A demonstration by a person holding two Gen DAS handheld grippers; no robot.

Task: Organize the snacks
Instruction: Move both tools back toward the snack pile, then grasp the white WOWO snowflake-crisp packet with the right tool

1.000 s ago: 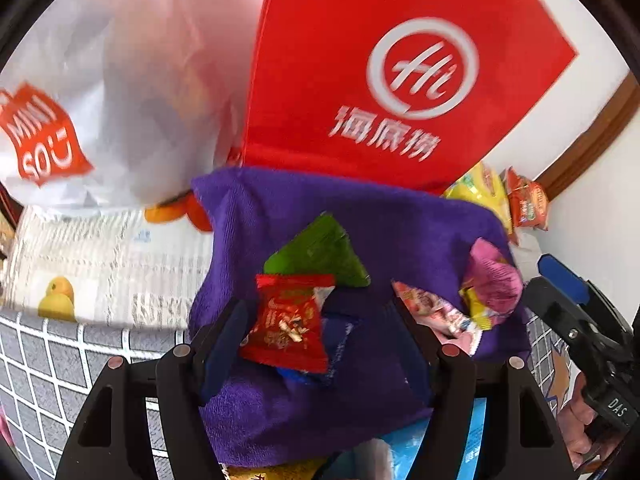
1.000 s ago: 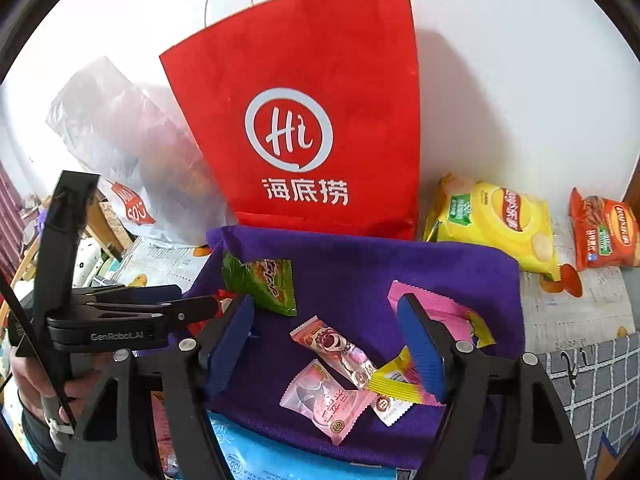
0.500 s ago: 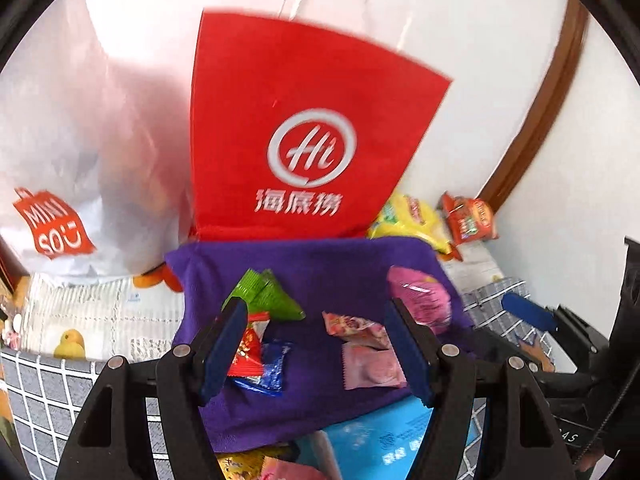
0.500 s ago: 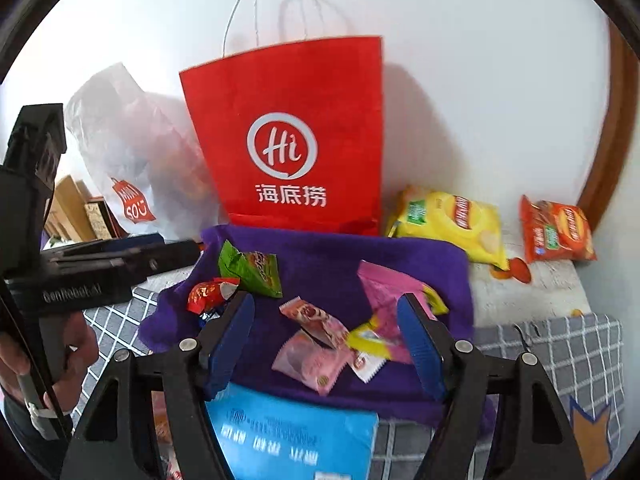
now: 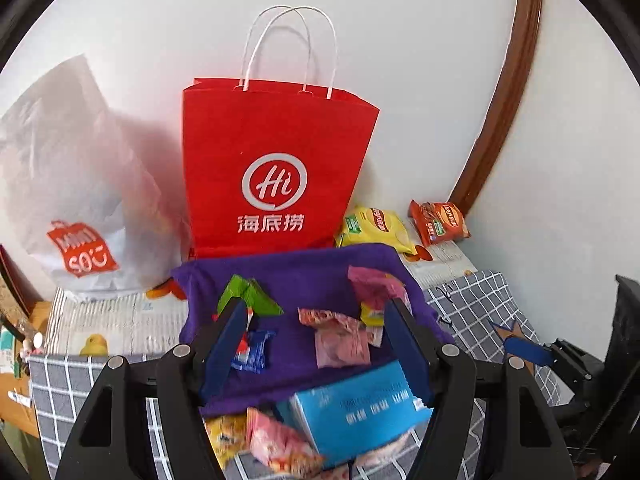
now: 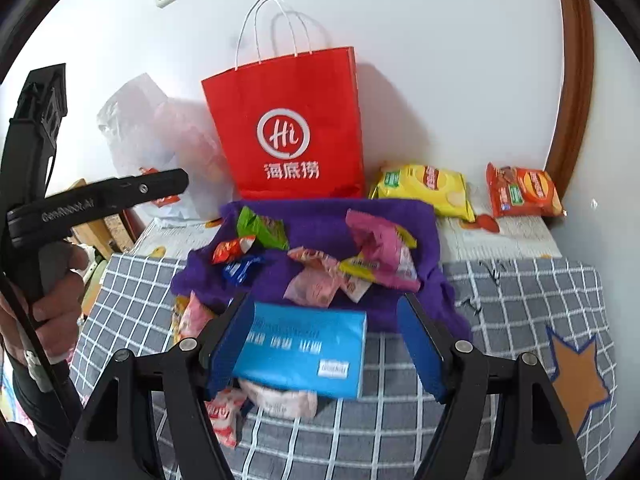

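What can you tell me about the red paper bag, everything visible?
The red paper bag stands upright against the white wall, behind the purple cloth. It looks like matte paper, creased at the sides, mouth open, with two white twisted-cord handles standing up. The front carries a white circular "Hi" logo above three white Chinese characters. A translucent plastic bag sits to its left, a yellow chip packet to its right. Contents cannot be seen.

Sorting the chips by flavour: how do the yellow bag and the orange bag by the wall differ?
The yellow bag looks larger than the orange bag. The yellow bag lies beside the red paper bag; the orange bag lies nearer the brown trim. Both lie flat on the printed mat, logos up.
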